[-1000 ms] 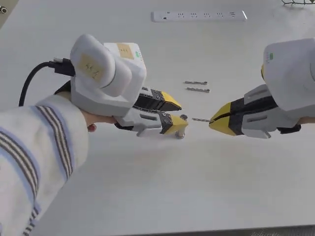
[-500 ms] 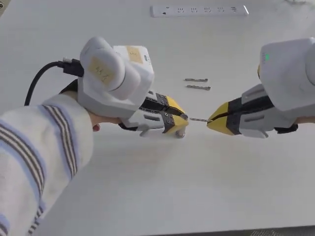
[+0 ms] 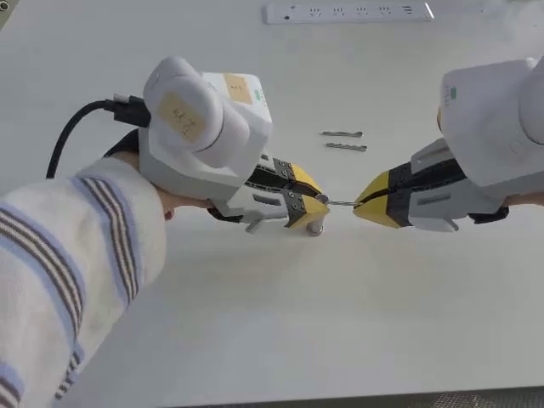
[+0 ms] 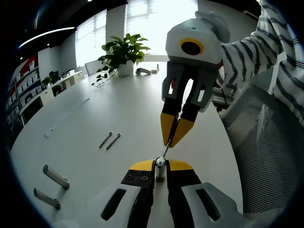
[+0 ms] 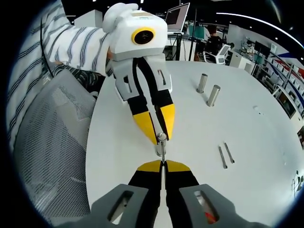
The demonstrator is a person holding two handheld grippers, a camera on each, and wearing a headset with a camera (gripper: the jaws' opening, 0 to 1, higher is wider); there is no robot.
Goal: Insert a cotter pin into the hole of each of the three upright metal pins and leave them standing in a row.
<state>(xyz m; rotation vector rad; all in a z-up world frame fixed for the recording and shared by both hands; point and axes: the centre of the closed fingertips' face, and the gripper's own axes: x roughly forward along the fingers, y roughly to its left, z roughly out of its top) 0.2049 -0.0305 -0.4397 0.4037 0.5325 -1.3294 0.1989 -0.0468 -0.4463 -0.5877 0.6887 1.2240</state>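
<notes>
Your left tool point(image 3: 308, 206) is closed on the upright metal pin point(image 4: 160, 168), bracing it on the white surface point(image 3: 340, 306), likely to steady its hole. Your right tool point(image 3: 364, 204) pinches a cotter pin point(image 3: 341, 203) level, its tip at the pin's head. Two spare cotter pins point(image 3: 344, 140) lie beyond.

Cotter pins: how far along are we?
Done: none visibly pinned. In hand: left gripper clamps one metal pin, right gripper holds a cotter pin at its top. Left: two other metal pins standing aside, two cotter pins lying on the table.
</notes>
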